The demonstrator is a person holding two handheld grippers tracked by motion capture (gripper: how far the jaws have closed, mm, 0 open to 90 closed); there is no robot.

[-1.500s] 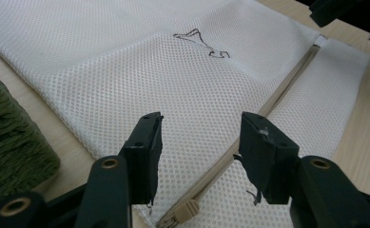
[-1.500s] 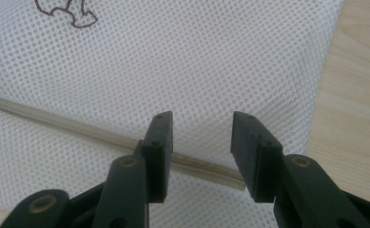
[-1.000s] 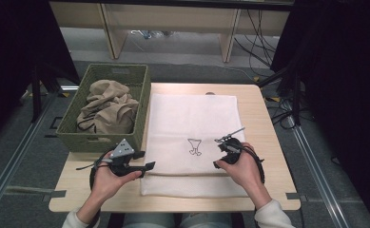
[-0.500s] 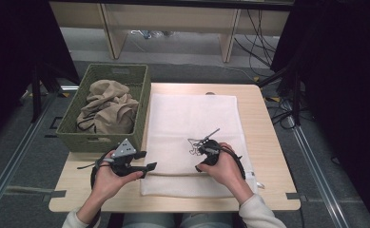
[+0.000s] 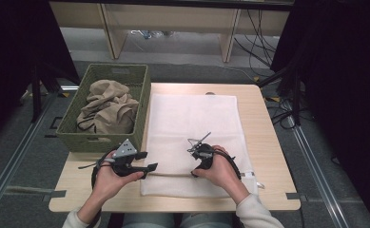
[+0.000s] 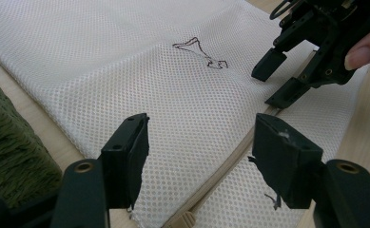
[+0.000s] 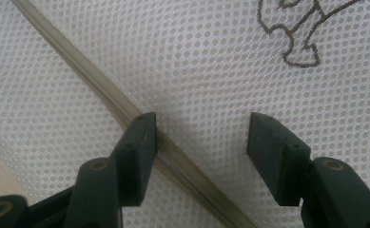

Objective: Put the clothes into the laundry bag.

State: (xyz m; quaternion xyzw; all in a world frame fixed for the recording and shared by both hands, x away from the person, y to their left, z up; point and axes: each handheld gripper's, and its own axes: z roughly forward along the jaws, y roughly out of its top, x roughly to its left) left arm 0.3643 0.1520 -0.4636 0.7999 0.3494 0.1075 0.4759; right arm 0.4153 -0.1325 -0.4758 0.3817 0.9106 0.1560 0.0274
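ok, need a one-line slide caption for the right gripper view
Right gripper, jaws open, poised over the zipper of a white mesh bag lying flat.

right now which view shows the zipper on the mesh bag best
The right gripper view: the zipper runs close and sharp between the open right gripper, teeth visible. The left gripper view shows it as a thin beige line across the mesh bag. In the high view it is a faint seam.
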